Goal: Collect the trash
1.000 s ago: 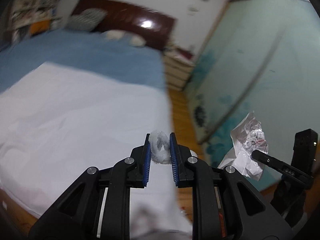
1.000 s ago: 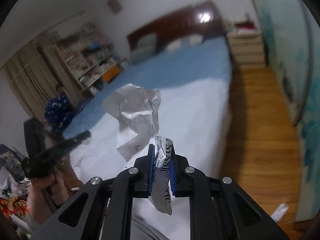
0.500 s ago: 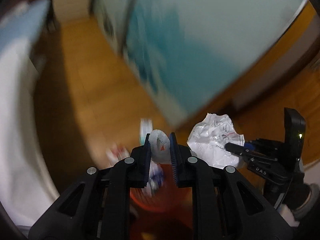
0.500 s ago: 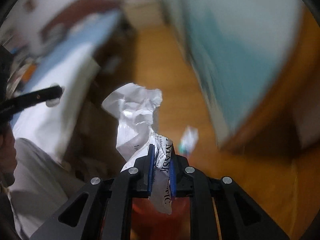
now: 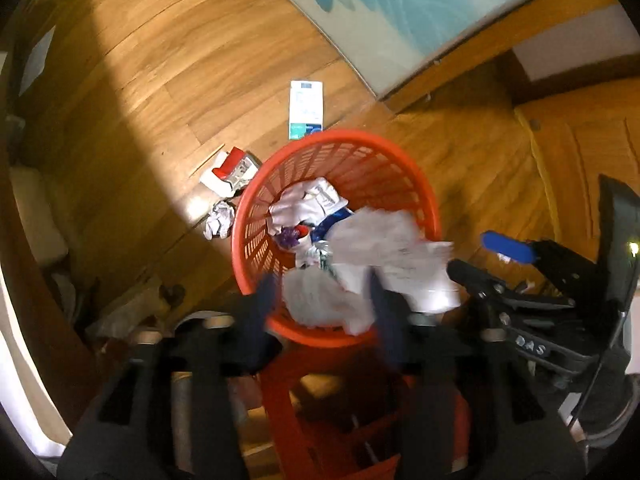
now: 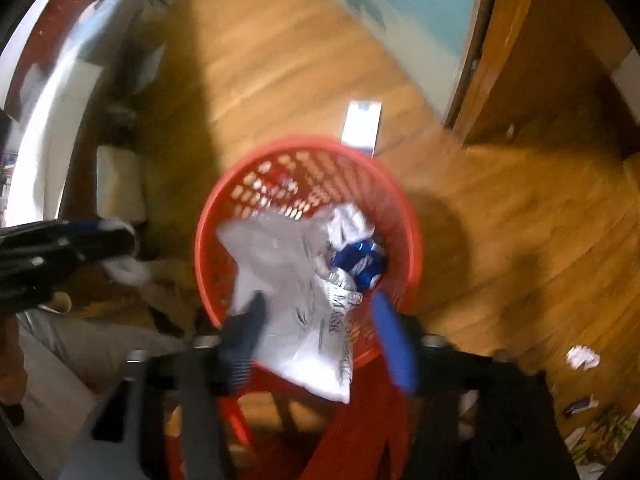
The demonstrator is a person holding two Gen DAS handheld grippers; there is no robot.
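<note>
A red mesh trash basket [image 5: 396, 168] stands on the wood floor, with several pieces of trash inside; it also shows in the right wrist view [image 6: 276, 148]. My left gripper [image 5: 324, 300] is open above its near rim, and a white tissue wad [image 5: 320, 304] is falling loose between the jaws. My right gripper [image 6: 320, 316] is open over the basket, and the crumpled white plastic wrapper [image 6: 292, 308] is dropping free between its fingers. The wrapper also shows in the left wrist view [image 5: 392, 248], beside the right gripper [image 5: 504, 256].
On the floor by the basket lie a white-and-teal box [image 5: 306, 109], a red-and-white packet [image 5: 230, 170] and a crumpled paper [image 5: 219, 220]. More scraps [image 6: 582, 357] lie at the right. The bed edge [image 6: 48, 92] is left, a teal panel [image 5: 400, 8] behind.
Both grippers swung from the bed down over the red basket. Both jaws opened, and the tissue wad and the wrapper came loose and are falling in.
</note>
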